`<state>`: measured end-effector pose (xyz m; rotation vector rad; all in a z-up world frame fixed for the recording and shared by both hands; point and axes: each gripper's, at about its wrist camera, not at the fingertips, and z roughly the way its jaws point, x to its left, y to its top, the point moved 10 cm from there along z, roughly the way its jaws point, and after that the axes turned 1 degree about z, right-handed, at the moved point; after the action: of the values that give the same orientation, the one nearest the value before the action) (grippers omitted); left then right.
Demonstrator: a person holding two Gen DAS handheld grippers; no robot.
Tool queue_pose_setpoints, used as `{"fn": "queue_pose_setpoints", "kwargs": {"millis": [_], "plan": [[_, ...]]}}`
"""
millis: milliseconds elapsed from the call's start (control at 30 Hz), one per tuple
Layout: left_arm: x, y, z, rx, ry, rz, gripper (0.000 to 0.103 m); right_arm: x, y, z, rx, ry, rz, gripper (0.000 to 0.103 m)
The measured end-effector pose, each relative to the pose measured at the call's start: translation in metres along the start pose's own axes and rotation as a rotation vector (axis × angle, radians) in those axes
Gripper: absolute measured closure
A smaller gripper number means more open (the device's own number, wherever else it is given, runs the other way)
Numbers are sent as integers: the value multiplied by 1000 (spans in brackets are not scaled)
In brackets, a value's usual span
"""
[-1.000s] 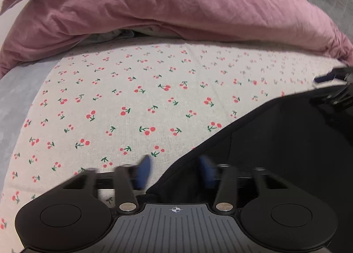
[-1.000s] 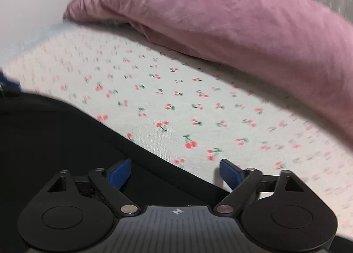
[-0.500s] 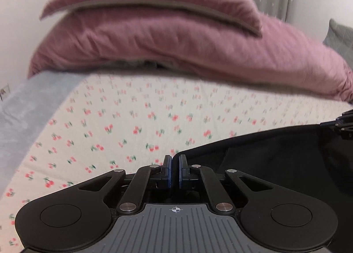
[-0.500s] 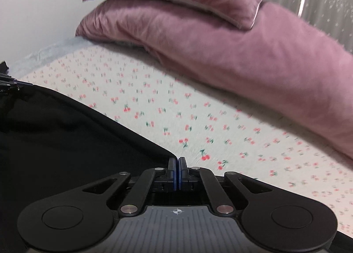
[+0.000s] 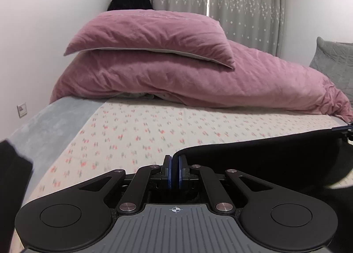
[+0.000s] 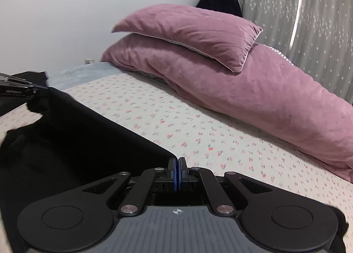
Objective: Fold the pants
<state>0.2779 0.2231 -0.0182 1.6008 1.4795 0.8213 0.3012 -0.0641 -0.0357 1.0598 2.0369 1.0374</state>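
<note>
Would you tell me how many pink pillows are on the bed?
2: the small pink pillow lies atop the long pink pillow at the bed's far end; others may be hidden.

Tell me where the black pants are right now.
The black fabric pants hang stretched between the shut left gripper and right gripper, above the cherry-print bedsheet, short of the mauve duvet.

Left gripper (image 5: 174, 170) clamped on the edge of black pants (image 5: 264, 164), cloth stretching rightward above the cherry-print sheet (image 5: 154, 125). Behind, a mauve pillow (image 5: 150, 34) resting atop a mauve duvet (image 5: 220, 81).
</note>
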Motion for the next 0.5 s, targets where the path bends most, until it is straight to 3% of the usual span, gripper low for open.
{"fn": "queue_pose_setpoints", "kwargs": {"millis": [200, 500], "plan": [[-14, -53, -38, 64, 0, -25, 99, 30, -40, -41, 0, 11, -15, 102], [-10, -125, -61, 154, -111, -220, 98, 54, -110, -46, 96, 54, 79, 102]]}}
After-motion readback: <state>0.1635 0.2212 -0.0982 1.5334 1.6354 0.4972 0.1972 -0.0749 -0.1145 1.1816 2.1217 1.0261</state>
